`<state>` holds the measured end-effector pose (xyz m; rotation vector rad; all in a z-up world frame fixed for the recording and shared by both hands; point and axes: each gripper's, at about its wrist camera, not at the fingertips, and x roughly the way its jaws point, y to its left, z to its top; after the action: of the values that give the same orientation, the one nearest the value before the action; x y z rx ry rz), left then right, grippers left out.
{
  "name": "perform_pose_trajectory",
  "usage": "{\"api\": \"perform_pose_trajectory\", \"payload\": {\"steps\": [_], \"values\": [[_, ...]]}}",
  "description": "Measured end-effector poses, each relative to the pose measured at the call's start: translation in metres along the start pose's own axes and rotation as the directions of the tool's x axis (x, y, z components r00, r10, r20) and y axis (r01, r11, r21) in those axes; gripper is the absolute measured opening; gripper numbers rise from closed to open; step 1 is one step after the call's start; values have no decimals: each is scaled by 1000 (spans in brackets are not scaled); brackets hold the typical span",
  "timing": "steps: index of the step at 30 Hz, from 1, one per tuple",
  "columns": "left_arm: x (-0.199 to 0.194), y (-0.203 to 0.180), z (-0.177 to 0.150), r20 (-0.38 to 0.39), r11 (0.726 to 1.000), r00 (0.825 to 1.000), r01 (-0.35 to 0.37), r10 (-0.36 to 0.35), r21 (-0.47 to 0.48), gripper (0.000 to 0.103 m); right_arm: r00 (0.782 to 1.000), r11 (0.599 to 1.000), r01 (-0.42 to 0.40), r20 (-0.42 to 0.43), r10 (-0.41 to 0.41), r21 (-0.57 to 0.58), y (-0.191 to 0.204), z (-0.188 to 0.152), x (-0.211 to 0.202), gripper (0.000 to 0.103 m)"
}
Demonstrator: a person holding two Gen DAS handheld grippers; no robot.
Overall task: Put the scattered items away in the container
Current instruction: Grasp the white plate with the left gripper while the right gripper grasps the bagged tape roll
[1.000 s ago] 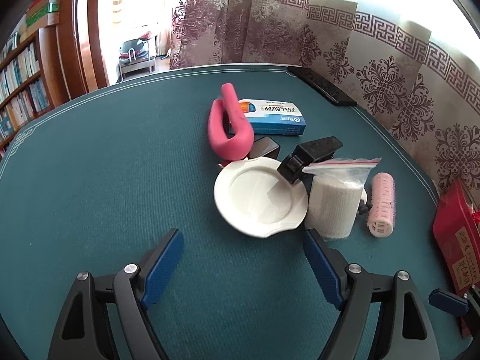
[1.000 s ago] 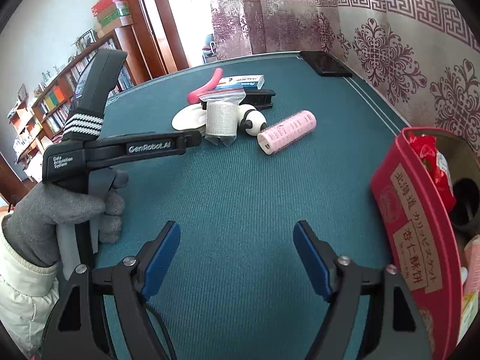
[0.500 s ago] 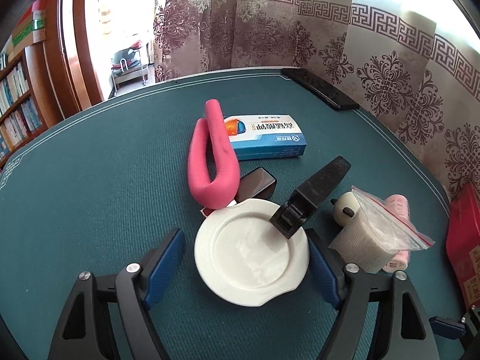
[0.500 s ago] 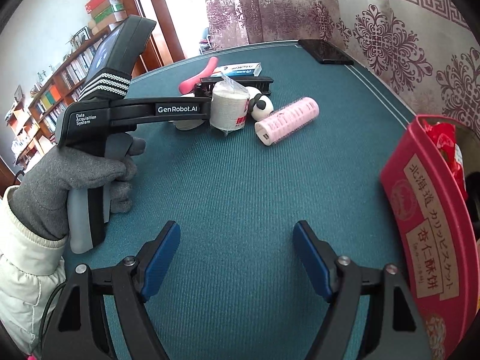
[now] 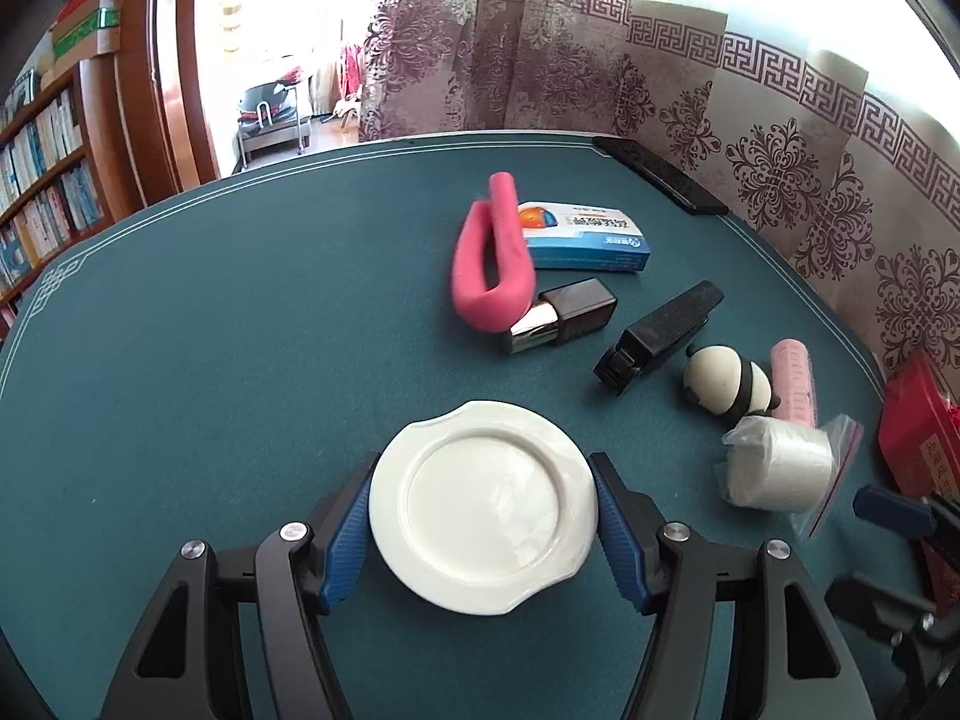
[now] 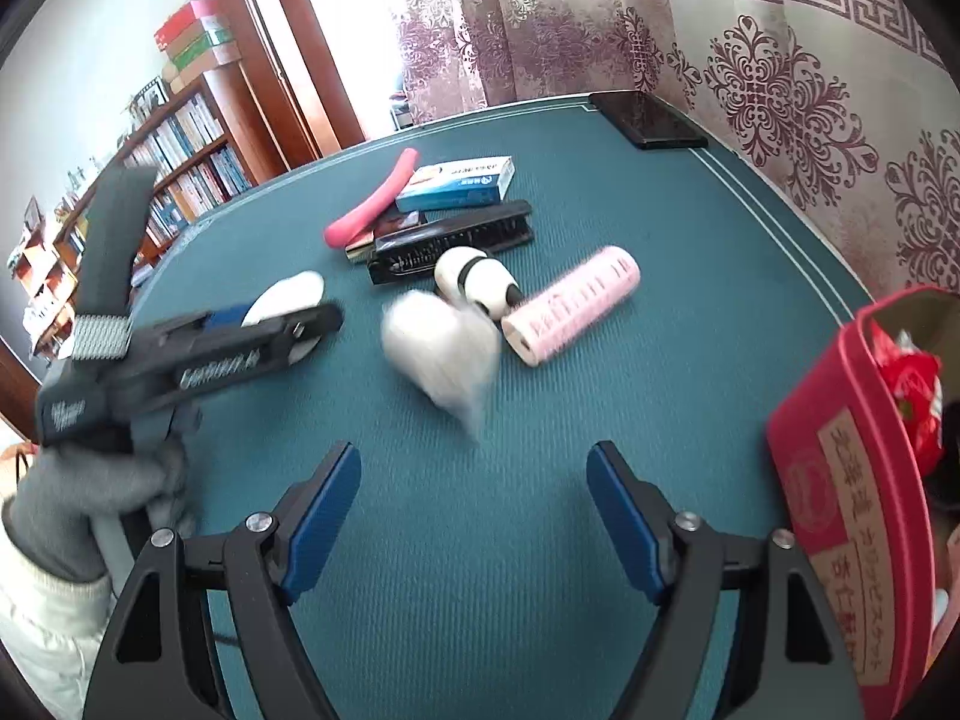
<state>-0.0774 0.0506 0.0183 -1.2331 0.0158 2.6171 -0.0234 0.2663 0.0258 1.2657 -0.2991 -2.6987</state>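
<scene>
Left gripper (image 5: 483, 531) closed on the white plate (image 5: 483, 501), blue fingers (image 5: 345, 531) pressed against its rim on either side, plate low over the green bench (image 5: 240, 330). Right gripper (image 6: 474, 516) spread wide, nothing between its fingers (image 6: 624, 531), over bare cloth. Beyond the plate: a pink U-shaped bar (image 5: 492, 267) lying against a blue and white box (image 5: 585, 237), a small black and silver case (image 5: 564, 315) touching the bar's bend, a black clip-like tool (image 5: 660, 336) just beside it. Further right, a black and white panda toy (image 5: 729, 384) touching a pink hair roller (image 5: 792, 381), and a white roll in a zip bag (image 5: 780, 471) just in front of them, blurred in the right wrist view. Red container (image 6: 852, 498) at the right edge of the bench, open, red wrappers inside. Black phone-like slab (image 6: 648, 120) at the far edge near the curtain. Grey-gloved hand (image 6: 90, 480) on the left tool's handle, pale sleeve below.
</scene>
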Motion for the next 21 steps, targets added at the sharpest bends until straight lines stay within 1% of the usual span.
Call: {"api": "perform_pose_trajectory", "payload": {"steps": [4,6,8,11,15,18,19,20,21], "values": [[-11,14,-11,11,999,1000,-4,4,-42,68,999,999,-39,5,39,31,1,10,6,81],[-13,17,-14,15,999,1000,0,1,-54,68,999,999,-33,7,33,30,1,15,11,81],[-13,14,-16,20,999,1000,-8,9,-47,68,1000,999,-20,-2,21,44,0,20,19,81],[-11,11,-16,24,999,1000,-12,13,-37,68,999,994,-37,-17,39,99,-4,26,27,81],[-12,14,-16,29,999,1000,2,0,-49,68,1000,993,-13,3,12,114,3,37,35,81],[-12,16,-16,32,998,999,7,-5,-56,68,1000,994,10,-3,-10,112,7,41,45,81],[-12,16,-16,32,998,999,6,-4,-55,68,999,993,29,-16,-28,113,6,40,50,79],[-12,16,-16,32,999,999,5,-3,-53,68,999,994,42,1,-42,102,7,38,49,71],[-12,16,-16,32,999,999,3,-1,-52,68,998,994,70,-1,-71,86,8,37,49,67]]}}
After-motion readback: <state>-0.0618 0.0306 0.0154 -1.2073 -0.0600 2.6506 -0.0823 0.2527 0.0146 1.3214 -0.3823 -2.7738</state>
